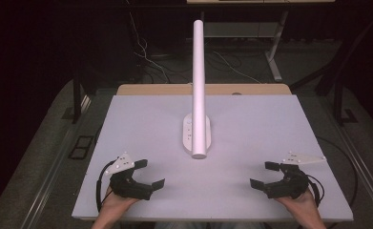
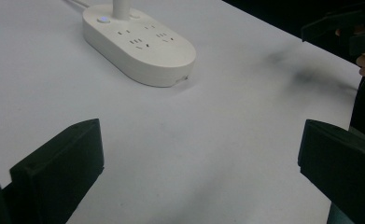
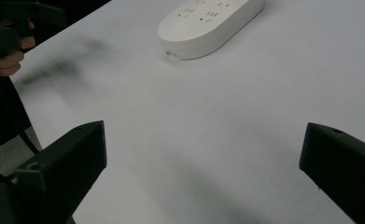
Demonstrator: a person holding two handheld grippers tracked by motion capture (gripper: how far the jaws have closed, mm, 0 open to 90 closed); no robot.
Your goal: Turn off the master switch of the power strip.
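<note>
Power strip [image 1: 196, 133], white, lies mid-counter [image 1: 251, 124], well ahead of both tongs; a white pole [image 1: 199, 86] hides part of its top. We hold left tongs [image 1: 149, 174] and right tongs [image 1: 260, 174] wide open and empty. Socket details look blurred.
</note>
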